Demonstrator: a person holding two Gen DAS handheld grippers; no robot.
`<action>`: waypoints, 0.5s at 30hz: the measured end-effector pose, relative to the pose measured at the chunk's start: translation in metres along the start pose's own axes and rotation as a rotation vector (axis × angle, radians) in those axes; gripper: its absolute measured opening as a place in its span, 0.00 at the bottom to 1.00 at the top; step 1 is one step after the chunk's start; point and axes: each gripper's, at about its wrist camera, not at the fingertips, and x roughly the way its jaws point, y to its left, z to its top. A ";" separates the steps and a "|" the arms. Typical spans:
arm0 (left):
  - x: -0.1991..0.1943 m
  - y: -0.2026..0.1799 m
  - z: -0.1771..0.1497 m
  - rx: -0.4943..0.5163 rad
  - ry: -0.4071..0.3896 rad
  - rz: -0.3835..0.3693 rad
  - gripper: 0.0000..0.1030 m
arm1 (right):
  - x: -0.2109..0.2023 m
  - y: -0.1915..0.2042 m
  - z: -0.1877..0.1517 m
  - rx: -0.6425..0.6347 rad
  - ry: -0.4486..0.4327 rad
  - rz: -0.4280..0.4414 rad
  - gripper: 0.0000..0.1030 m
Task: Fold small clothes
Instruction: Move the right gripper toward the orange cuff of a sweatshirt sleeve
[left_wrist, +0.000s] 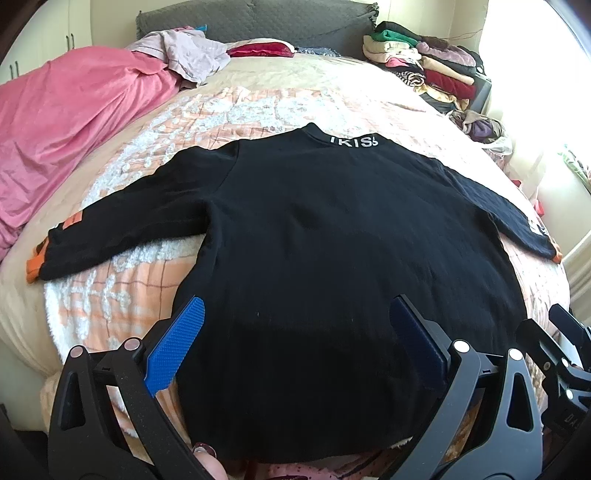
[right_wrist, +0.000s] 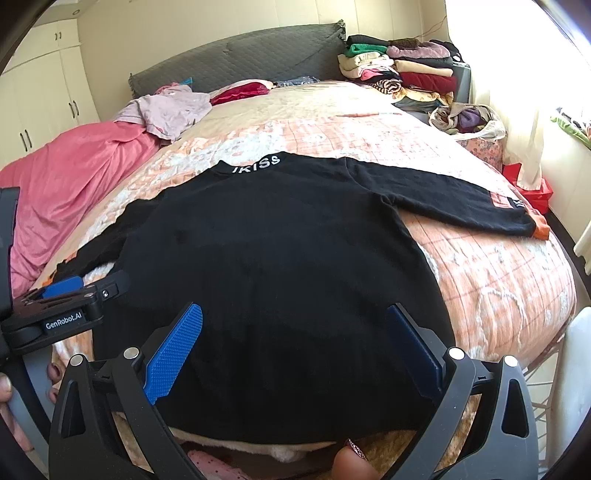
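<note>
A black long-sleeved top (left_wrist: 314, 240) with white letters at the collar and orange cuffs lies flat, back up, on the bed, both sleeves spread out. It also shows in the right wrist view (right_wrist: 277, 251). My left gripper (left_wrist: 295, 332) is open, its blue-padded fingers standing over the top's lower hem area, holding nothing. My right gripper (right_wrist: 295, 336) is open too, over the hem a little to the right, empty. The left gripper (right_wrist: 62, 295) shows at the left of the right wrist view, and the right gripper (left_wrist: 565, 339) at the right edge of the left wrist view.
The bed has a peach and white checked blanket (left_wrist: 122, 284). A pink cover (left_wrist: 66, 122) and a pale garment (left_wrist: 188, 55) lie at the far left. Stacks of folded clothes (left_wrist: 421, 62) stand at the far right by the grey headboard (right_wrist: 236, 59). The bed edge drops off at right (right_wrist: 565, 295).
</note>
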 end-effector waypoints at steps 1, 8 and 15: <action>0.001 0.000 0.002 -0.002 0.002 0.001 0.92 | 0.002 0.000 0.003 0.005 0.000 0.000 0.96; 0.018 0.000 0.021 -0.010 0.035 -0.014 0.92 | 0.023 -0.009 0.022 0.040 0.067 -0.011 0.96; 0.036 -0.004 0.041 -0.010 0.054 -0.026 0.92 | 0.034 -0.028 0.044 0.081 0.030 -0.026 0.96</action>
